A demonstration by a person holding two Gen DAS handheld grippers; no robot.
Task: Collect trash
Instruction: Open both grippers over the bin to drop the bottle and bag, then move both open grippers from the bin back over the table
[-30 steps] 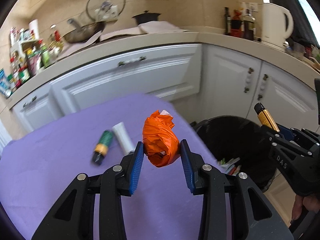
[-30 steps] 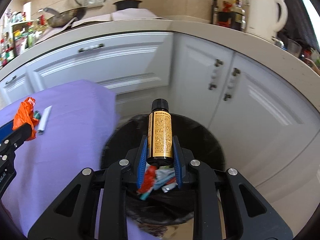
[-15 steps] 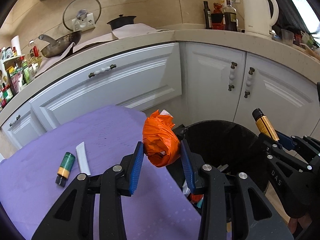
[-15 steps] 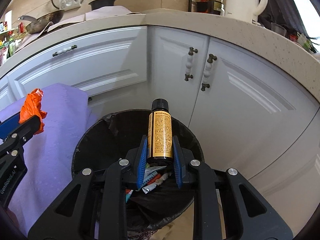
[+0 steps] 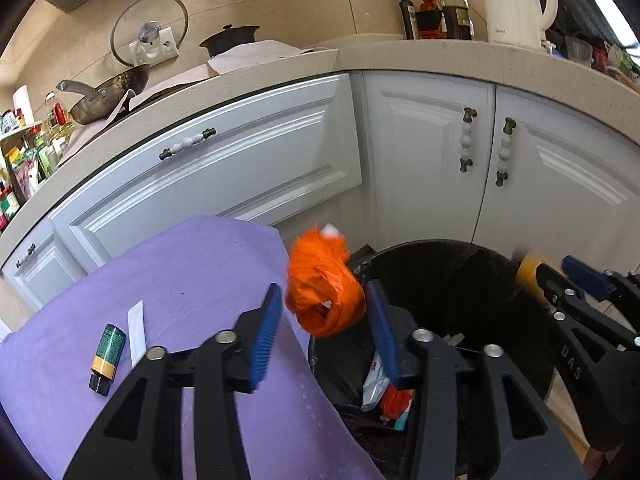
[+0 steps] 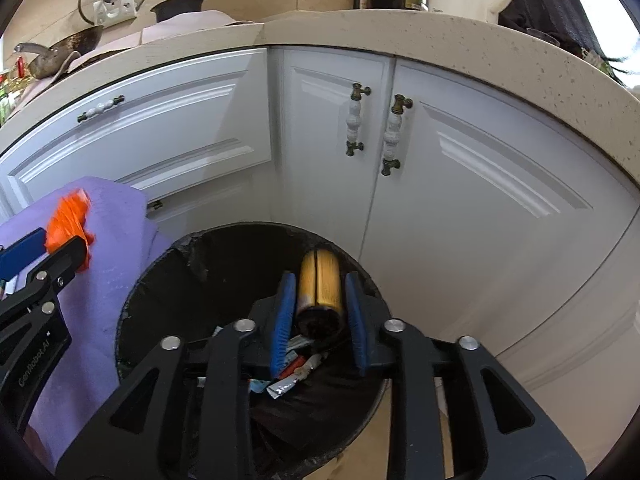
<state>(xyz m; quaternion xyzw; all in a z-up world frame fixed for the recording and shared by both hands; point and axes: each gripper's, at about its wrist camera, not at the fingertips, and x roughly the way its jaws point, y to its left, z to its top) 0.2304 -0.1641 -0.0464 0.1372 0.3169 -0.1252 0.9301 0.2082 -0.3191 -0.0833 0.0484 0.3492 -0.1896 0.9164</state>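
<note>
My left gripper (image 5: pixel 326 324) is open at the rim of the black trash bin (image 5: pixel 460 264). The crumpled orange plastic bag (image 5: pixel 322 292) sits loose between its blue pads, free of the left pad. My right gripper (image 6: pixel 320 312) is open over the bin (image 6: pixel 168 272). The yellow bottle (image 6: pixel 320 292) with a black cap is blurred and dropping between its pads. The orange bag also shows in the right wrist view (image 6: pixel 70 220). Wrappers (image 6: pixel 292 372) lie in the bin.
A purple cloth (image 5: pixel 160 280) covers the table left of the bin, with a small green-and-orange bottle (image 5: pixel 107 352) and a white tube (image 5: pixel 136 332) on it. White cabinet doors (image 5: pixel 432 160) stand right behind the bin under a cluttered counter.
Both grippers have opened over the bin. The yellow bottle has tipped and is falling from the right gripper. The orange bag has come loose in the left gripper.
</note>
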